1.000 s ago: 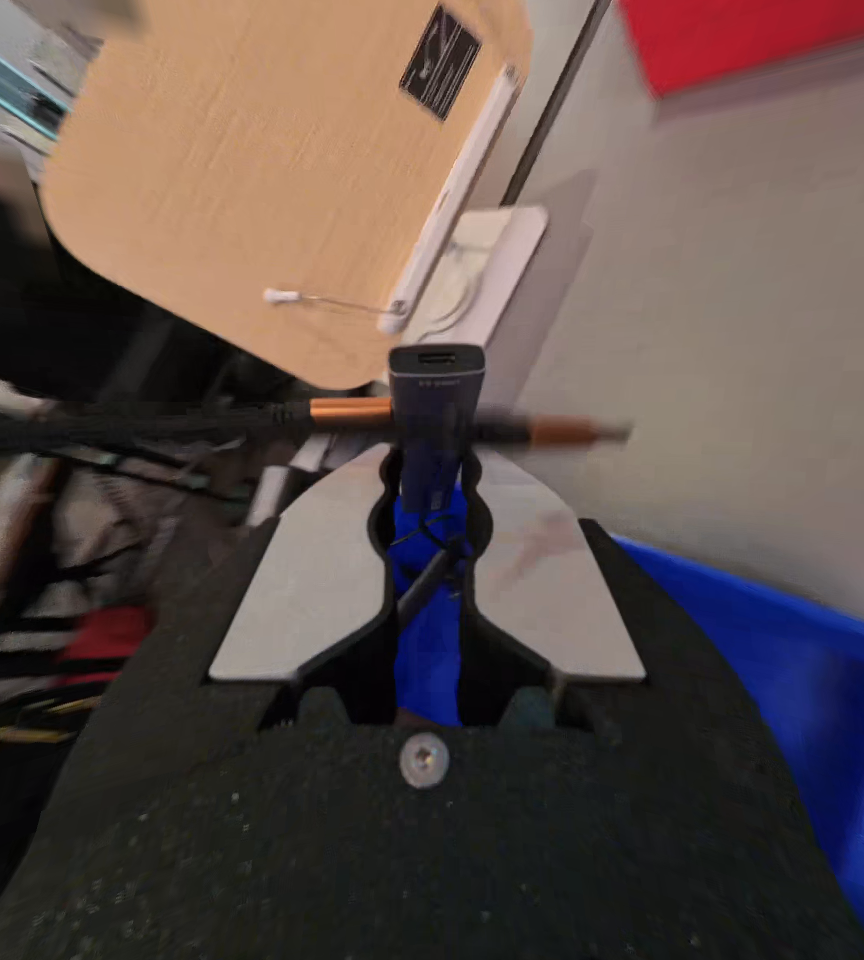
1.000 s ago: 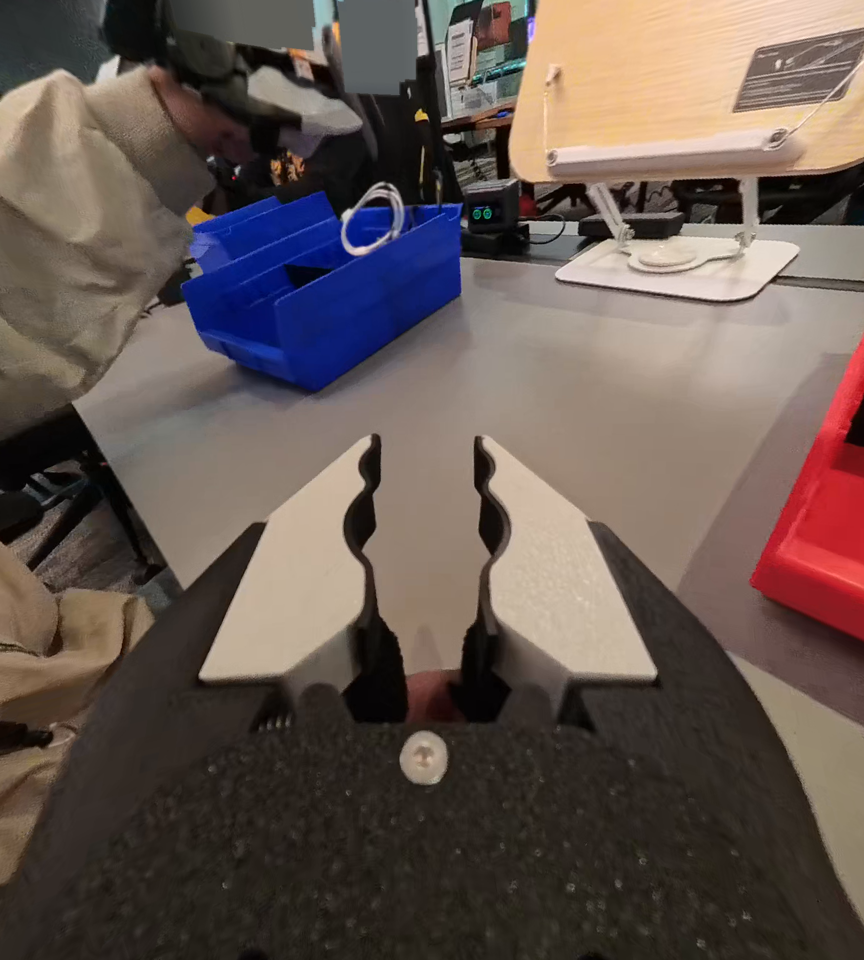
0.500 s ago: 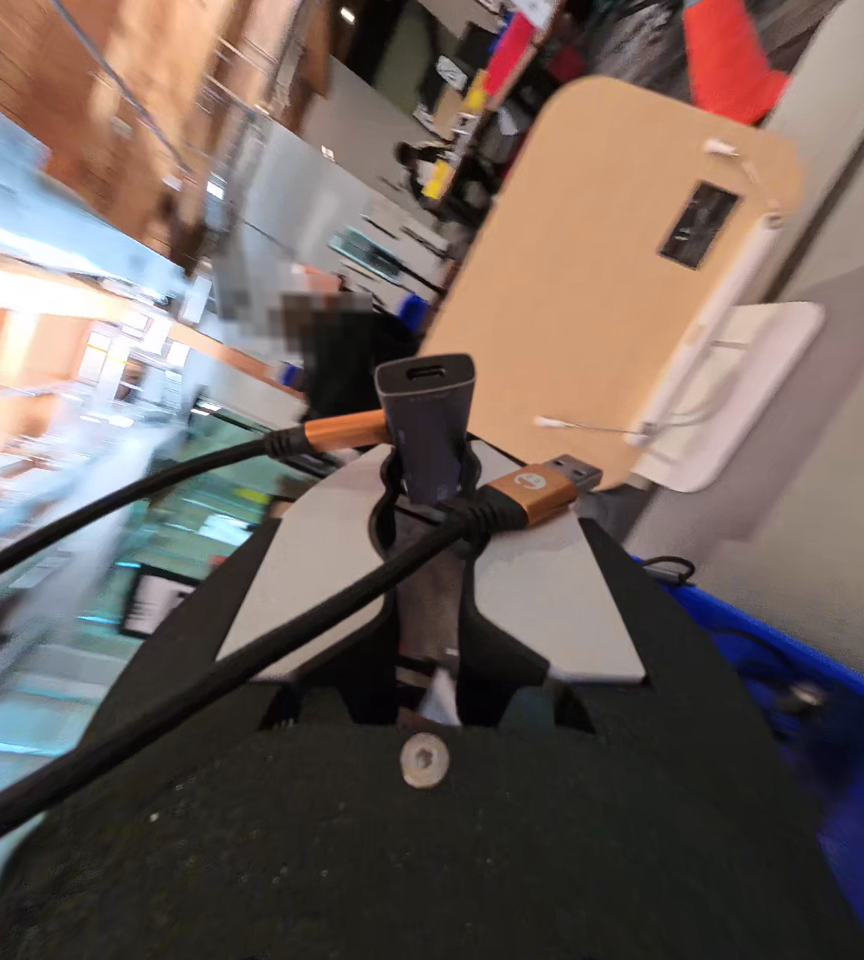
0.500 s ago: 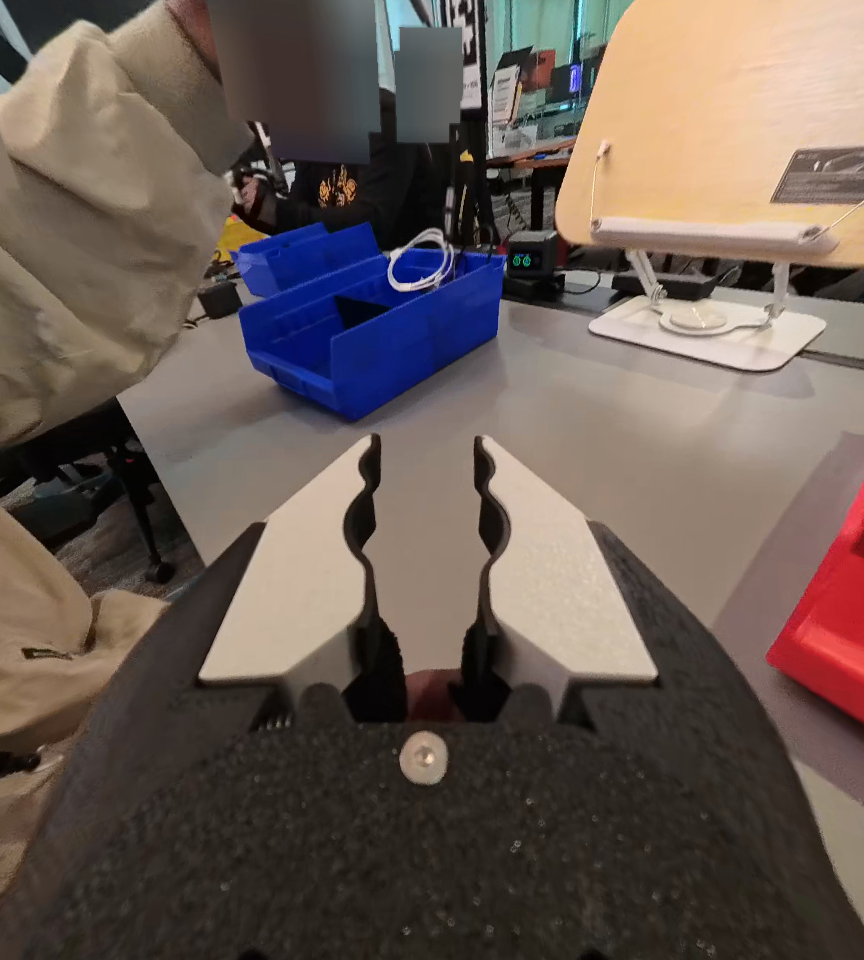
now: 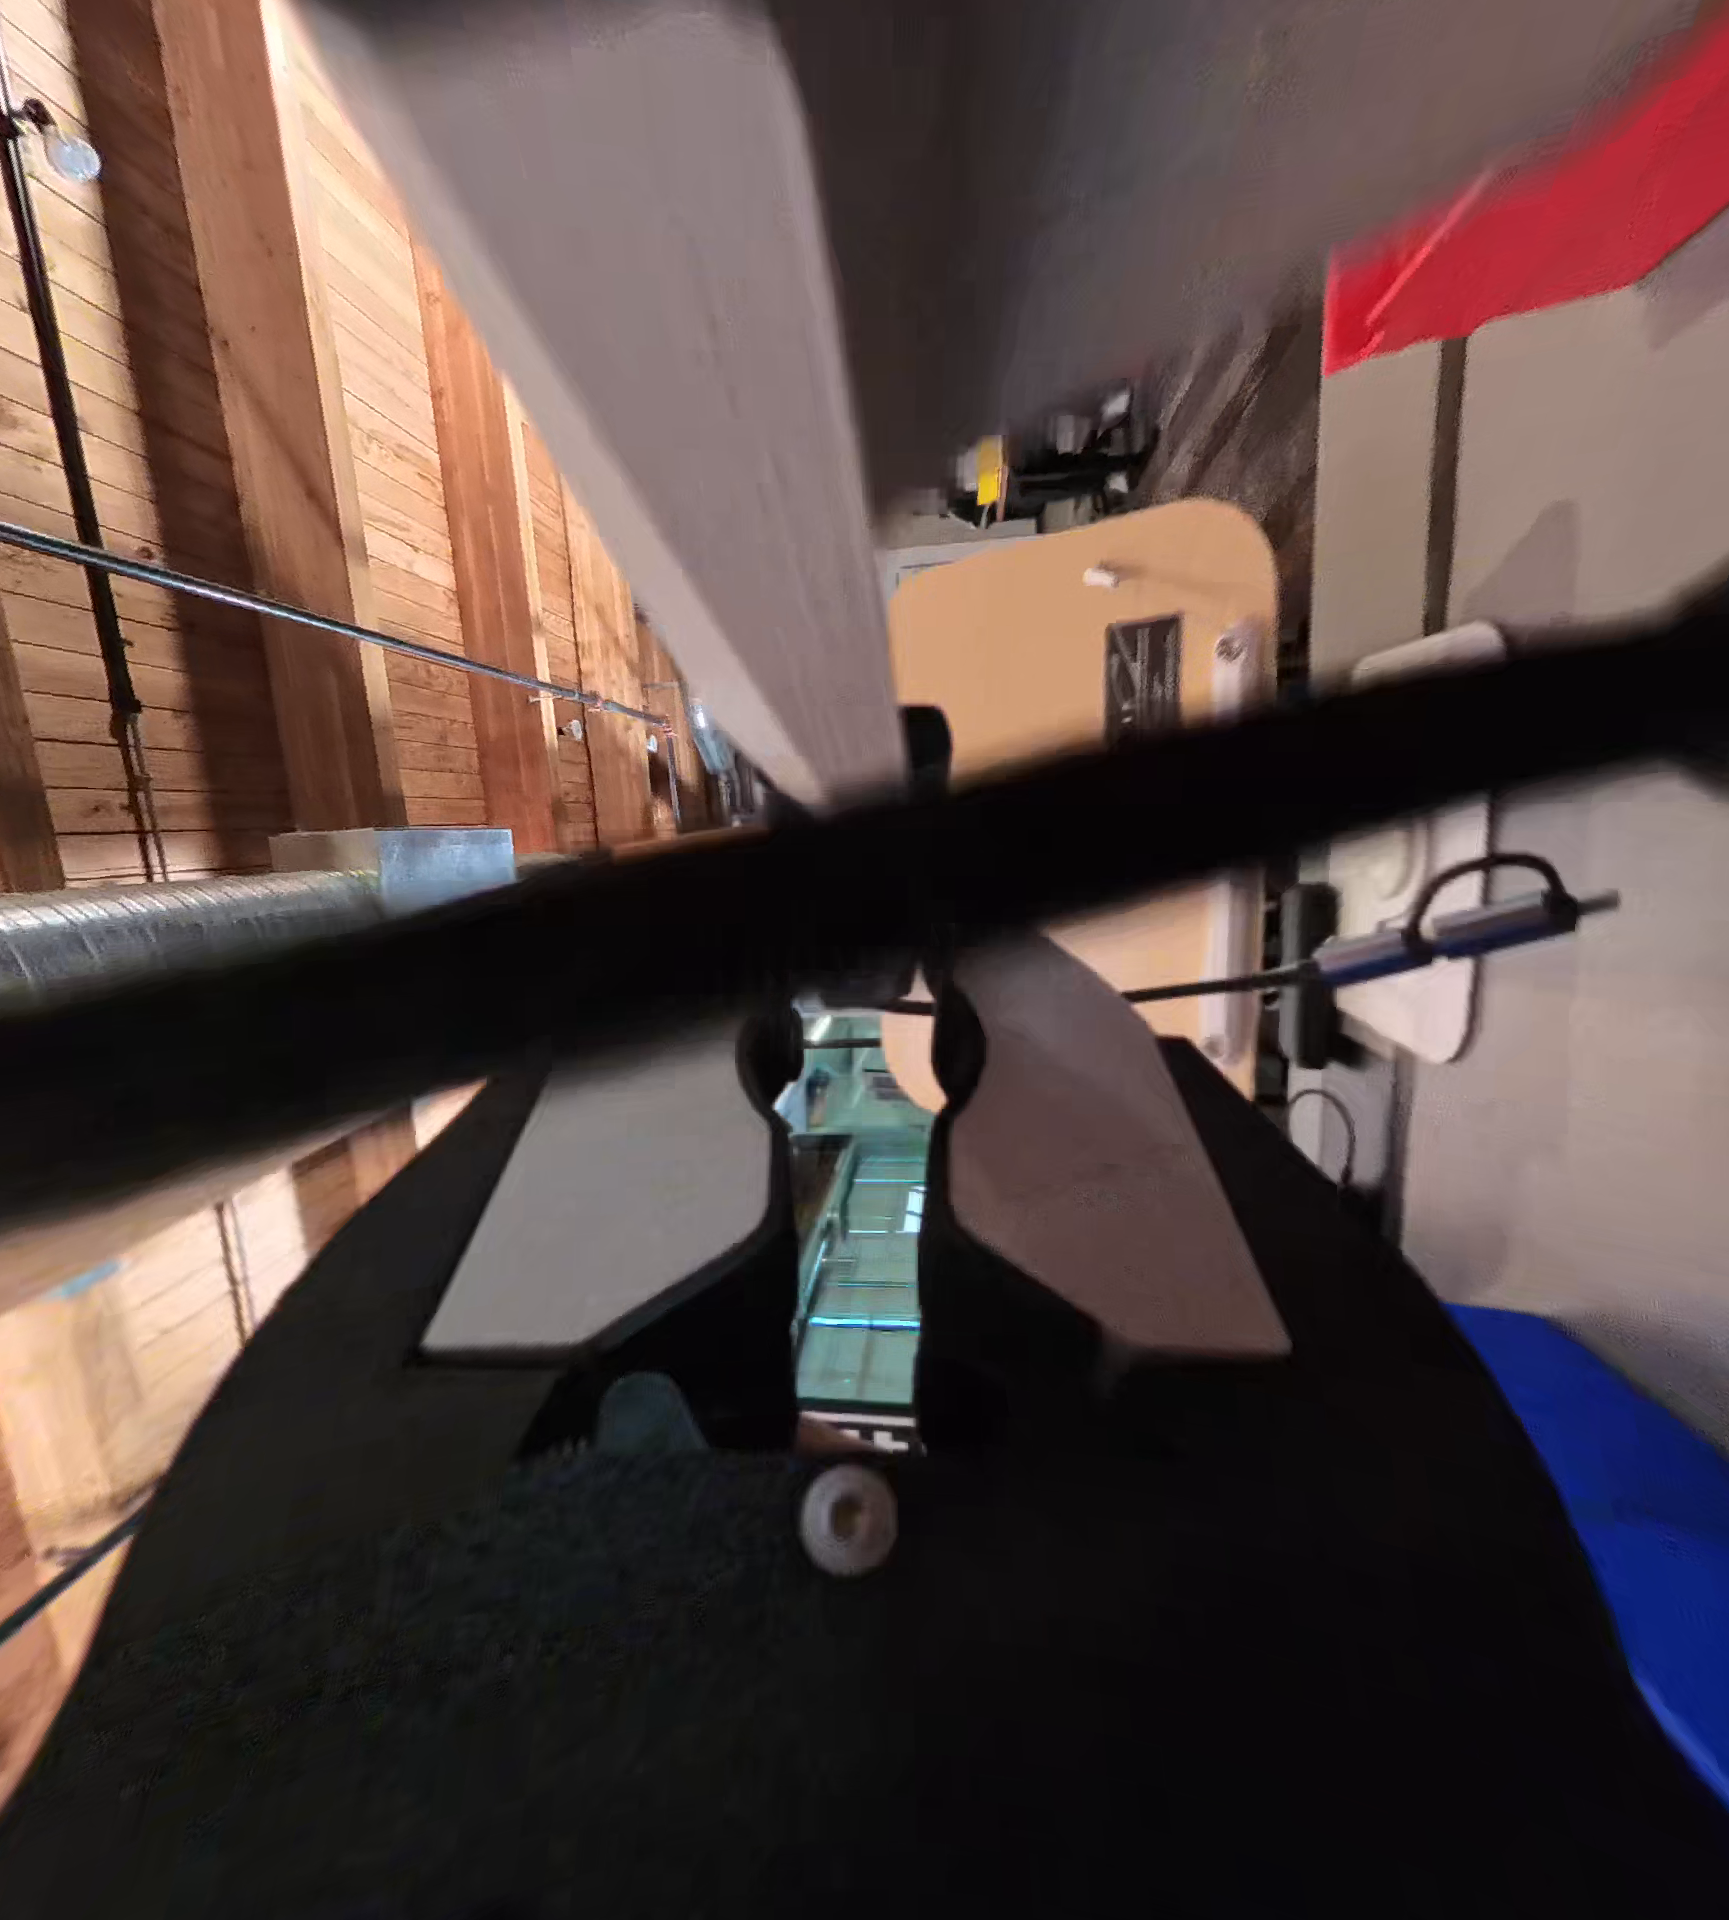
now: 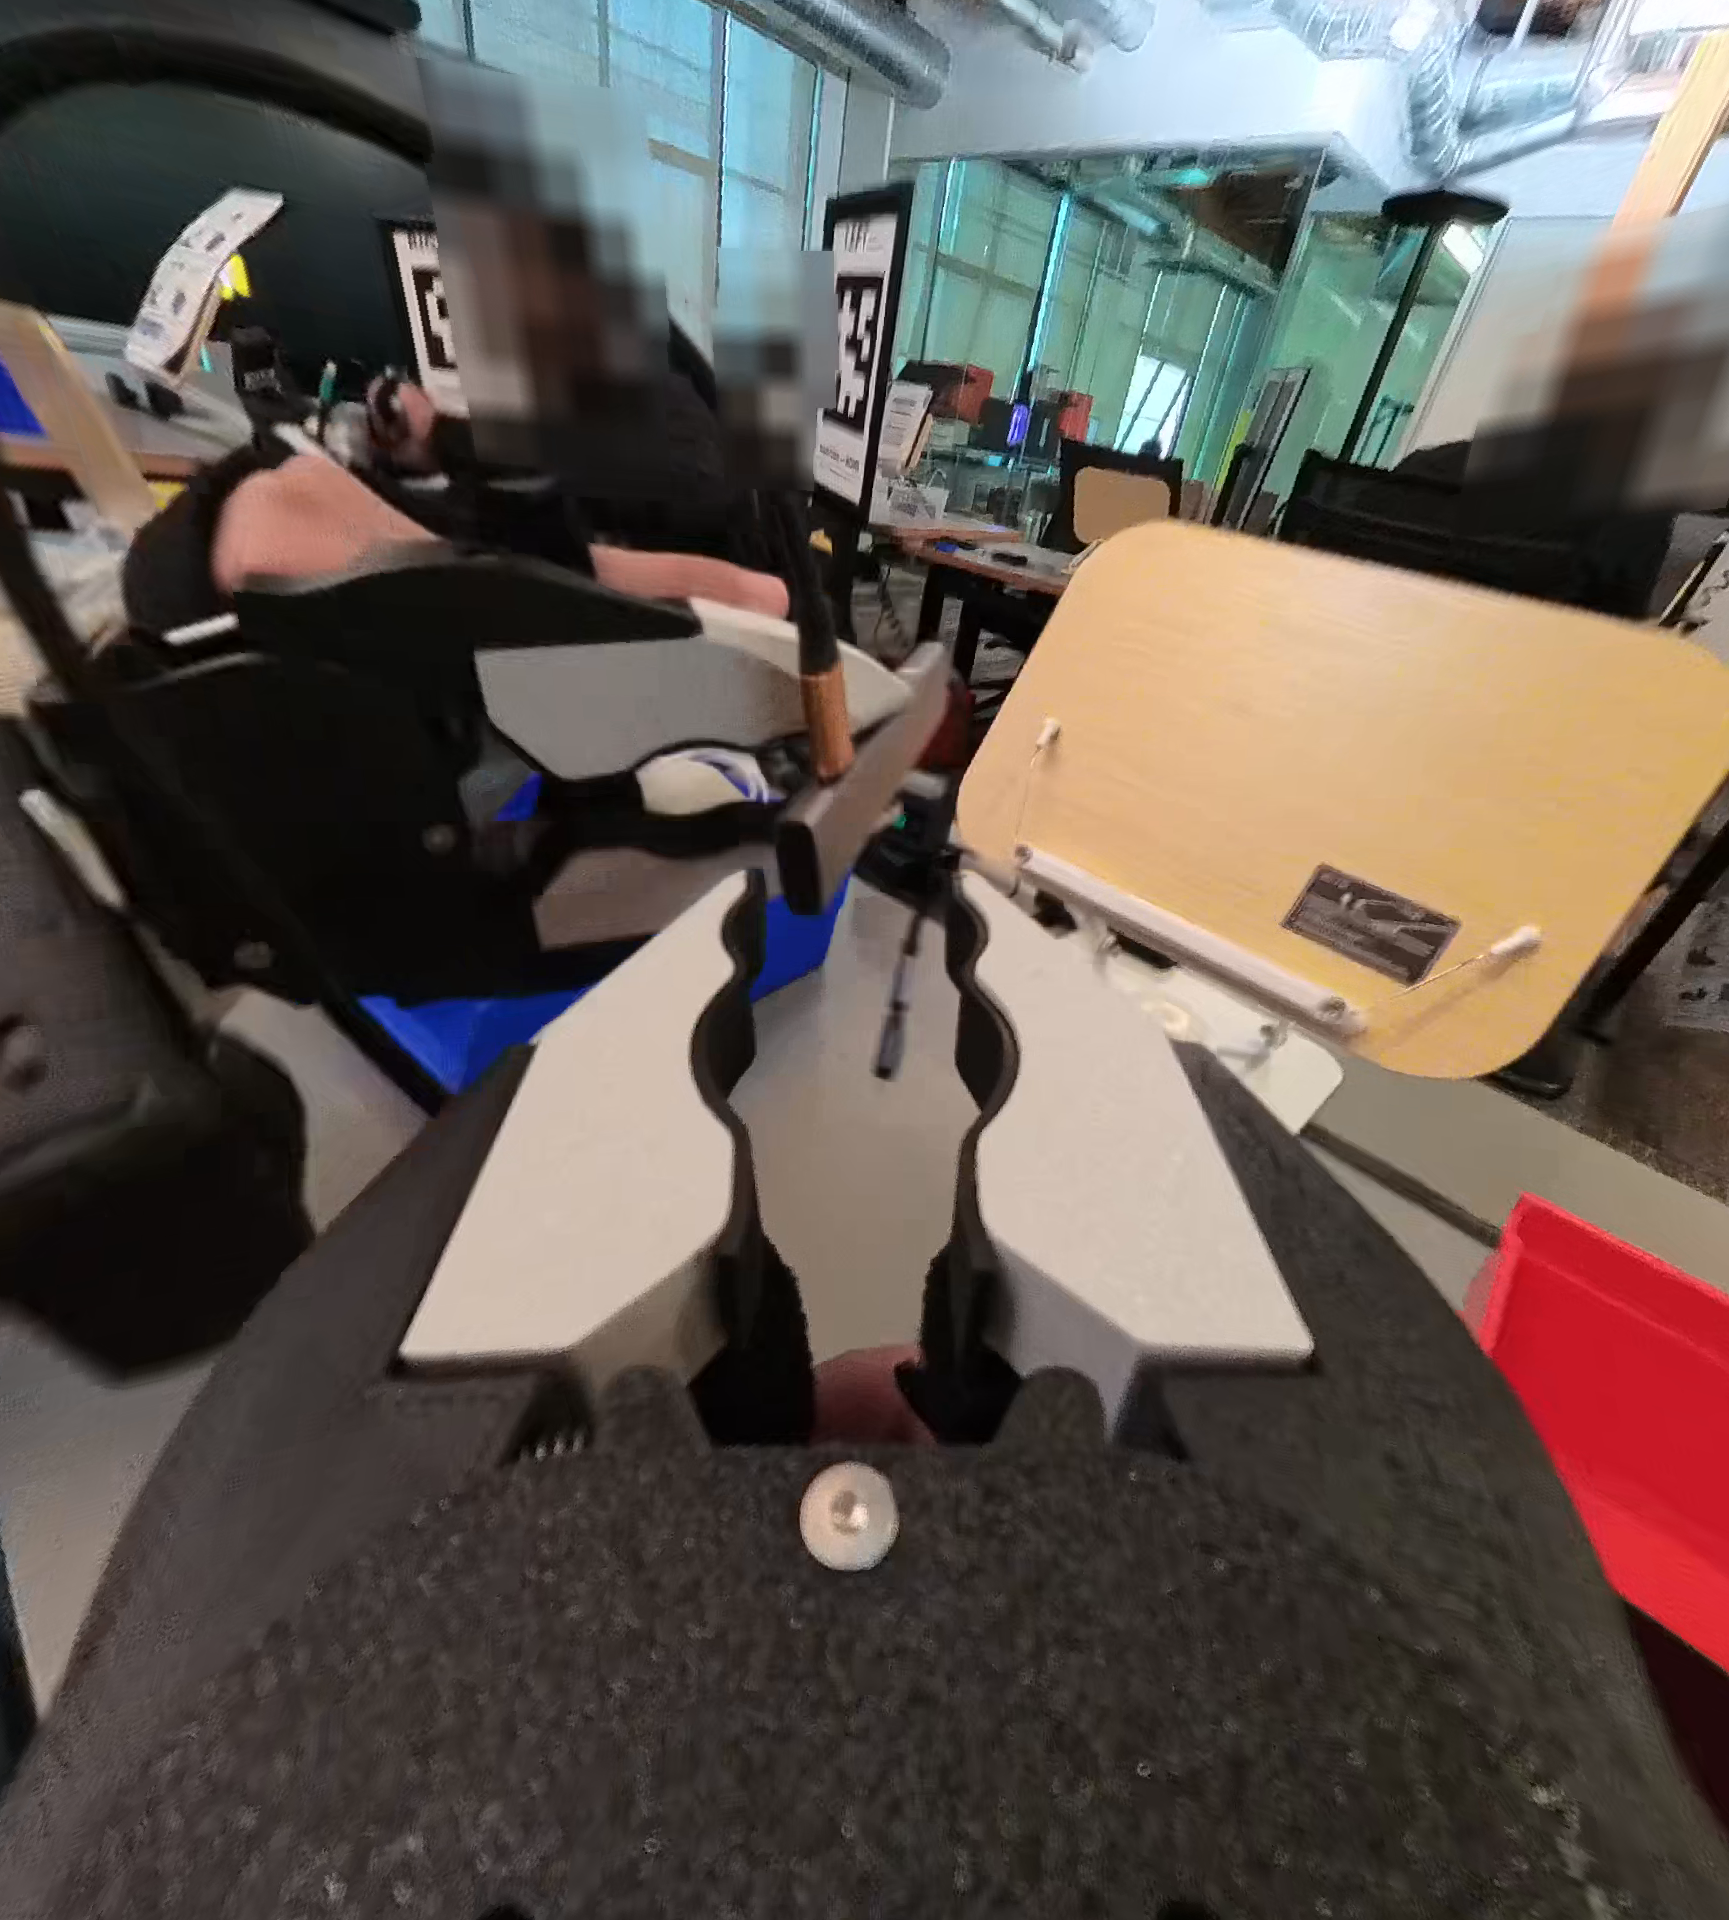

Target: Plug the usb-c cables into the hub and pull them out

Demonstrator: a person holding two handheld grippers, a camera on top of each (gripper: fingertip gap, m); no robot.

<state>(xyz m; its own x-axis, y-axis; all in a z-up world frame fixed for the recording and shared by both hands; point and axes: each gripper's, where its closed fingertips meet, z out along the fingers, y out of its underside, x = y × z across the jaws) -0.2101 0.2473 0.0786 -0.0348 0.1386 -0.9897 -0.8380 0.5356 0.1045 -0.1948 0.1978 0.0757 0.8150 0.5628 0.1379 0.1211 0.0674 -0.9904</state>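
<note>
left gripper (image 6: 829, 790) clamping hub (image 6: 855, 784), steadying it for unplugging | right gripper (image 6: 855, 935) hanging wide, empty | black cable (image 6: 824, 686) plugged in

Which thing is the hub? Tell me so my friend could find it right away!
Find the big tan wooden board standing on the grey table. Just left of it, the left gripper pinches a small dark grey bar: that is the hub. It is the only thing with a copper-collared black cable plugged into its side.
</note>
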